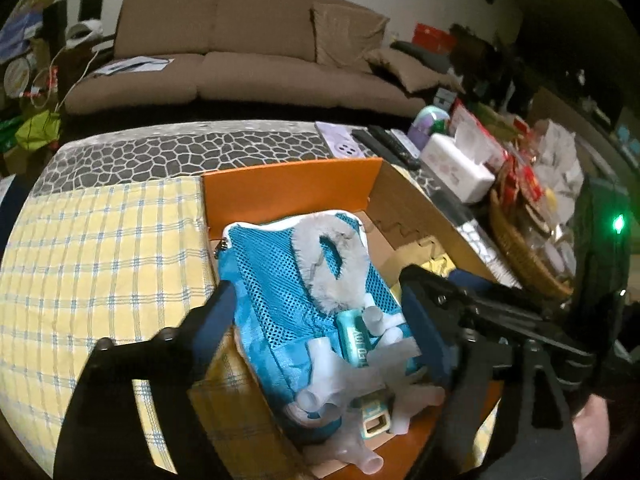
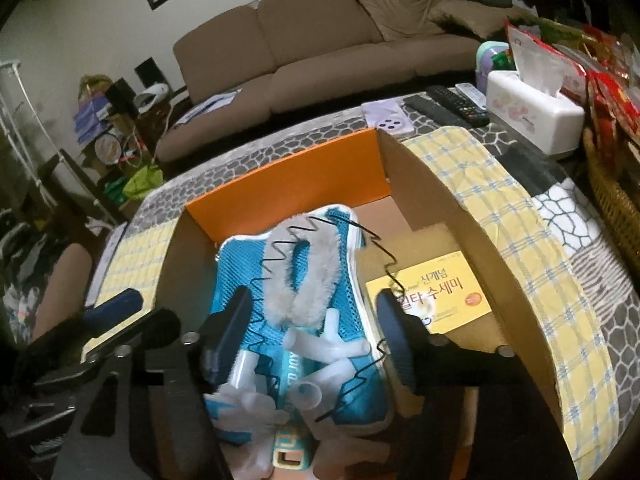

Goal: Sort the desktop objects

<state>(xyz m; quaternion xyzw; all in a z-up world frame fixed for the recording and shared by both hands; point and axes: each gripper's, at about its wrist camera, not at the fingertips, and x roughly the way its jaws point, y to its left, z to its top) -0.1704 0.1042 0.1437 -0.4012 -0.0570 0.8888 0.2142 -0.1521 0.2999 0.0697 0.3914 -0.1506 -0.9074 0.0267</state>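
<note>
While both claws hang over the cardboard box [image 2: 460, 216] near the middle of the tabletop [image 1: 168, 148], the sorting is judged to be well advanced: a blue mesh pouch [image 1: 272, 280] has been laid inside, and on it are heaped a grey fluffy brush loop [image 1: 336, 264], several translucent plastic tube fittings [image 1: 340, 384] and a small teal tube [image 1: 354, 340]. A yellow printed packet [image 2: 440, 292] is seen flat on the box floor beside the pouch. A thin black coiled wire [image 2: 376, 240] is arched over the pile in the right wrist view; which claw, if either, grips it cannot be told. The left claw [image 1: 320, 320] and right claw [image 2: 316, 316] are both shown with fingers apart, straddling the pouch. Left unsorted, it is judged, are the remote controls [image 2: 452, 108], a tissue box [image 2: 536, 116] and a purple phone [image 2: 390, 120] along the far edge, with a wicker basket [image 1: 524, 256] crowding the right edge. The yellow checked cloth [image 1: 92, 264] is seen bare.
</note>
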